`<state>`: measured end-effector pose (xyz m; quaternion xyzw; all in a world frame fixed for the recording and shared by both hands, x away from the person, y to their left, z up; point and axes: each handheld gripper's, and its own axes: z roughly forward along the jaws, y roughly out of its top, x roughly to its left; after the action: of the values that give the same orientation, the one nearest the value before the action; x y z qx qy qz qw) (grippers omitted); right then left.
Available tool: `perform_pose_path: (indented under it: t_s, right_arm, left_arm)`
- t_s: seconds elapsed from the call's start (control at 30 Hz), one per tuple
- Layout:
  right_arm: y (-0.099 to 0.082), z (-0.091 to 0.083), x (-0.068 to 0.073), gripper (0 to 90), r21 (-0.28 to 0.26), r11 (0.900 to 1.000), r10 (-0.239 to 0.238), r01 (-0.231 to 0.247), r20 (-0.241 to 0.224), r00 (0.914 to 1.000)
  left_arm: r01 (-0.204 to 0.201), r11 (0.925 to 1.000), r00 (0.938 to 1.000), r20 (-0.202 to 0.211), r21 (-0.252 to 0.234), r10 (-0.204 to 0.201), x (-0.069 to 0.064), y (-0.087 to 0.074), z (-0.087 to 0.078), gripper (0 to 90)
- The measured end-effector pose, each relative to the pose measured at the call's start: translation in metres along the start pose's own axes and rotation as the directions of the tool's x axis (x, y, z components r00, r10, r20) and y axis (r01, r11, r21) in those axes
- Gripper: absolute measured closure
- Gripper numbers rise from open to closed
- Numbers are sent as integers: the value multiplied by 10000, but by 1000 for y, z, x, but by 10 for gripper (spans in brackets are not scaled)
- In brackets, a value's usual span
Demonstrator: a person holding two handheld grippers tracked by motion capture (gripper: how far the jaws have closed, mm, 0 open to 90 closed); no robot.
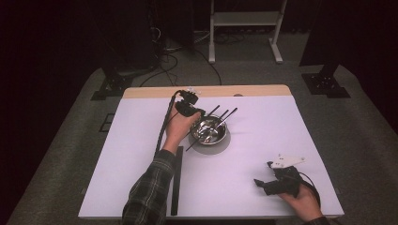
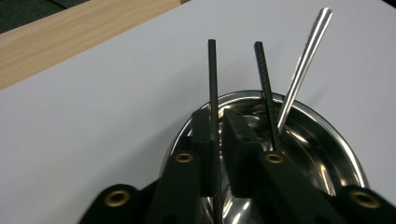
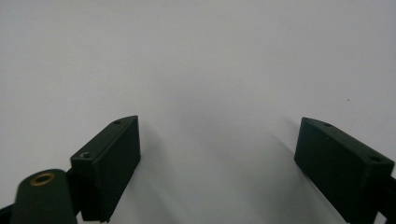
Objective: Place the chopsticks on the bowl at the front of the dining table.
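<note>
A shiny steel bowl (image 1: 211,138) sits mid-table, a little toward the back. Two black chopsticks and a silver utensil handle (image 1: 227,117) lean out over its far rim. My left gripper (image 1: 195,112) hangs over the bowl's left side. In the left gripper view, the left gripper (image 2: 219,116) is shut on one black chopstick (image 2: 212,74) that runs up between its jaws. The second chopstick (image 2: 264,79) and the silver handle (image 2: 303,56) rest in the bowl (image 2: 327,140). My right gripper (image 1: 264,174) rests near the table's front right corner. In its own view, the right gripper (image 3: 219,140) is open over bare white table.
A long black strip (image 1: 177,180) lies on the white table (image 1: 263,117) beside the left forearm, reaching toward the front edge. A wooden band (image 1: 225,91) runs along the table's far edge. Stands and cables sit on the floor beyond.
</note>
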<state>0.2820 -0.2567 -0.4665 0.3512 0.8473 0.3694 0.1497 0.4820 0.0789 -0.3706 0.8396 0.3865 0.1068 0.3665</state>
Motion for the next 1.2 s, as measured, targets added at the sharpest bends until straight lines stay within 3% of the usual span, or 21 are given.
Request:
perform_pose_path:
  t_s: [0.13, 0.43, 0.6, 0.87, 0.93, 1.13, 1.2]
  right_arm:
    - [0, 0, 0, 126, 1, 10000, -8, 8, 2, 10000]
    - [0, 0, 0, 126, 3, 10000, -15, 15, 4, 10000]
    - [0, 0, 0, 126, 8, 10000, -25, 25, 3, 10000]
    - [0, 0, 0, 126, 7, 10000, -24, 24, 3, 10000]
    - [0, 0, 0, 126, 2, 10000, -32, 32, 5, 10000]
    - [0, 0, 0, 126, 4, 10000, -40, 40, 3, 10000]
    - [0, 0, 0, 126, 6, 10000, -30, 30, 1, 10000]
  left_arm:
    - [-154, 9998, 9999, 31, 83, 154, 0, -2, -11, 900]
    - [-22, 9992, 10000, -43, -388, 20, 3, -25, -42, 882]
    - [-79, 9993, 9996, -276, -361, 69, 5, -45, -60, 631]
    - [142, 9995, 9994, -312, -293, -151, 13, -71, -69, 270]
    - [404, 9988, 9986, -316, -279, -413, 18, -77, -70, 208]
    - [434, 9990, 9977, -506, -139, -440, 26, -91, -73, 170]
    - [473, 9988, 9974, -547, 89, -467, 32, -98, -73, 105]
